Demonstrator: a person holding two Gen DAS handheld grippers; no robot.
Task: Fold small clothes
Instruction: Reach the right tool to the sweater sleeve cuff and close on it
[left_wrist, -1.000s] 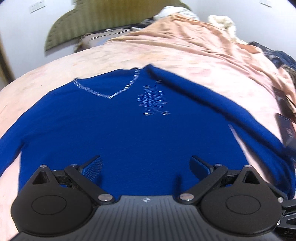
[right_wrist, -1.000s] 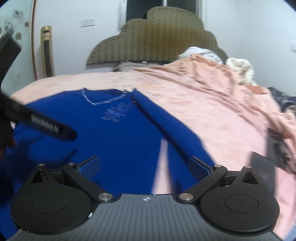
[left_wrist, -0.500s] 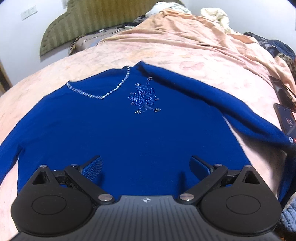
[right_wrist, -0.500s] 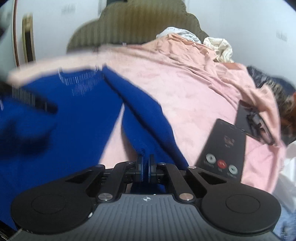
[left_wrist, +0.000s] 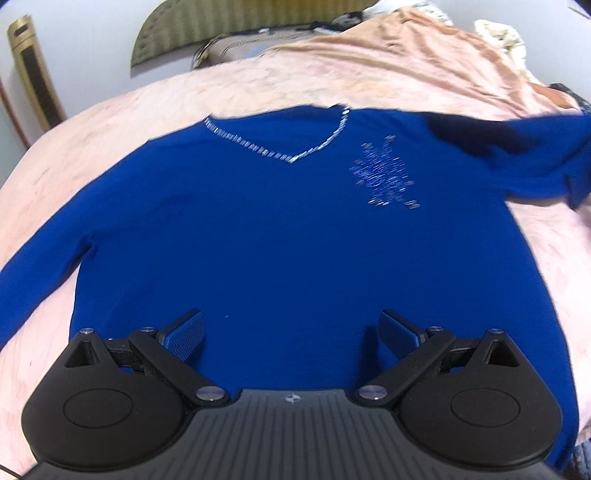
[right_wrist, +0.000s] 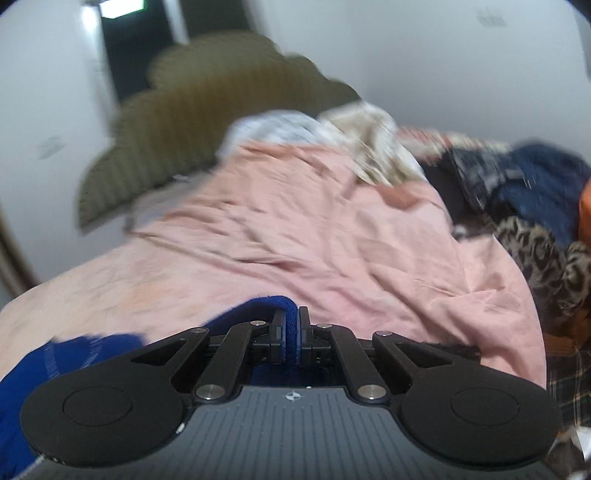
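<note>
Blue sweater (left_wrist: 280, 236) lies flat, front up, on the pink bedspread (left_wrist: 388, 74), neckline toward the headboard (left_wrist: 207, 29). Left gripper (left_wrist: 291, 328) hovers over its hem, fingers wide with nothing between them. Right gripper (right_wrist: 291, 332) fingers pinch a fold of sweater fabric, raised off the bedspread.

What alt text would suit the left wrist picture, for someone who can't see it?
A blue V-neck sweater with sparkly trim lies front-up on a pink bedspread. The open left gripper hovers over its hem, and one sleeve looks lifted off the bed at the right.
</note>
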